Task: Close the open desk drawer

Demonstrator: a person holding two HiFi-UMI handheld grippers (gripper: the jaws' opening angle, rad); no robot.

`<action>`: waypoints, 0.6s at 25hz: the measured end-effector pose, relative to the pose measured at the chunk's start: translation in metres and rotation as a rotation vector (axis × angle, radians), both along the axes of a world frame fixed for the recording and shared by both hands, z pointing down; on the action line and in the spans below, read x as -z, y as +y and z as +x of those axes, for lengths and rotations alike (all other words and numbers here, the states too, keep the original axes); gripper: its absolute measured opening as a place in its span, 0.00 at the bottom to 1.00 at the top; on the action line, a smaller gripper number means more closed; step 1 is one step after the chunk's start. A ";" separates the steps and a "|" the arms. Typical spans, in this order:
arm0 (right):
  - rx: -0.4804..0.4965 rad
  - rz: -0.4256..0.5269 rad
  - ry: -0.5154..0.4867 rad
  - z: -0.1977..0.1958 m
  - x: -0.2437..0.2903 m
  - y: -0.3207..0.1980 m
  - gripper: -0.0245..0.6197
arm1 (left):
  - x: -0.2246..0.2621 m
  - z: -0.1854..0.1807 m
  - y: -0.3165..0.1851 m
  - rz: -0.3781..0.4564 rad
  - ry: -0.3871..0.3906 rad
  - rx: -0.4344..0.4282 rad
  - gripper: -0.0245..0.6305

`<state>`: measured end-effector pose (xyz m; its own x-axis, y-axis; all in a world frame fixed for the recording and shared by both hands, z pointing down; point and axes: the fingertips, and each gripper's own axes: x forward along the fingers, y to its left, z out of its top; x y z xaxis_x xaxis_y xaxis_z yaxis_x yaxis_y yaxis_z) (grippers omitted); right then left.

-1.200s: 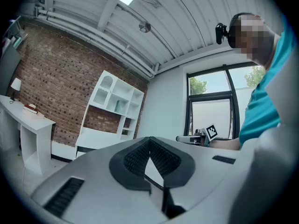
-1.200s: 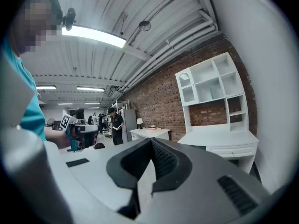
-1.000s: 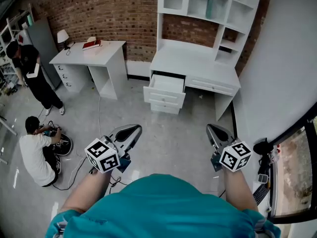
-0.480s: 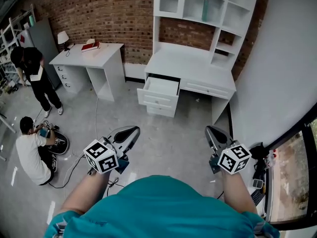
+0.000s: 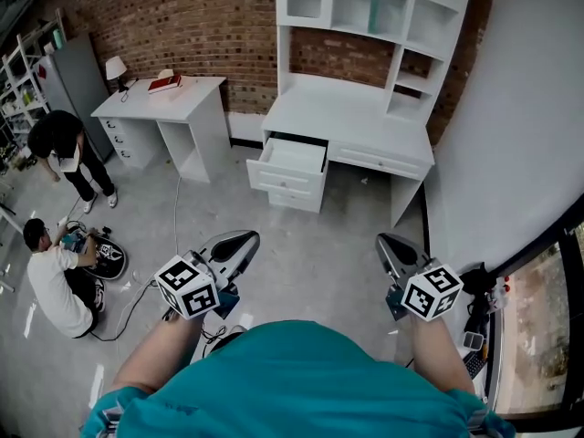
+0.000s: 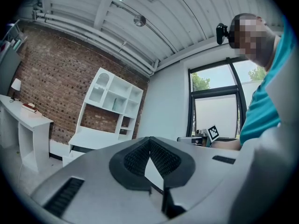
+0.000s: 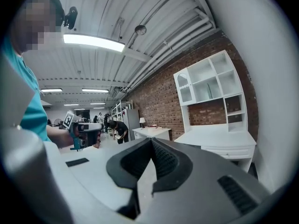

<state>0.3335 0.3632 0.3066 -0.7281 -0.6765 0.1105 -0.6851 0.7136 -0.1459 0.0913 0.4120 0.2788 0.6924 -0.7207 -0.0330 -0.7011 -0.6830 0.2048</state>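
Observation:
A white desk (image 5: 365, 121) with a shelf hutch stands against the brick wall, seen far ahead in the head view. Its top left drawer (image 5: 290, 156) is pulled out and looks empty. My left gripper (image 5: 245, 240) and right gripper (image 5: 384, 243) are held low, well short of the desk, both shut with nothing between the jaws. In the left gripper view the left gripper (image 6: 149, 139) points toward the desk (image 6: 96, 141). The right gripper (image 7: 151, 141) also faces the desk (image 7: 215, 141) in the right gripper view.
A second white desk (image 5: 169, 108) with a lamp and a red book stands at the left. One person (image 5: 64, 153) stands and another person (image 5: 55, 281) crouches at the far left, with a cable (image 5: 173, 235) on the grey floor. A window (image 5: 543, 327) is at the right.
The view has shifted a little toward the desk, which now sits slightly lower left. The standing person has bent forward. Both grippers stay shut and hold their places.

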 end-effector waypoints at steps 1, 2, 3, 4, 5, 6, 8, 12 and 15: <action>0.006 0.003 0.005 -0.003 -0.001 -0.002 0.07 | -0.001 -0.004 -0.003 0.000 0.000 0.006 0.06; 0.010 0.004 0.009 -0.007 -0.002 -0.005 0.07 | -0.002 -0.009 -0.007 0.000 0.002 0.011 0.06; 0.011 0.004 0.013 -0.010 -0.003 -0.009 0.07 | -0.003 -0.013 -0.012 -0.002 0.007 0.013 0.06; 0.010 0.001 0.015 -0.014 -0.004 -0.014 0.07 | -0.005 -0.018 -0.017 -0.004 0.013 0.012 0.06; 0.006 -0.002 0.017 -0.018 -0.005 -0.019 0.07 | -0.007 -0.022 -0.023 -0.006 0.018 0.008 0.06; 0.003 -0.005 0.021 -0.022 -0.007 -0.025 0.07 | -0.009 -0.026 -0.029 -0.007 0.023 0.002 0.06; -0.004 -0.009 0.033 -0.033 -0.011 -0.037 0.07 | -0.016 -0.036 -0.045 -0.009 0.035 -0.013 0.06; -0.022 -0.001 0.055 -0.069 -0.017 -0.072 0.07 | -0.027 -0.069 -0.087 -0.004 0.055 -0.053 0.06; -0.050 0.011 0.053 -0.103 -0.013 -0.108 0.07 | -0.026 -0.101 -0.130 -0.004 0.062 -0.086 0.06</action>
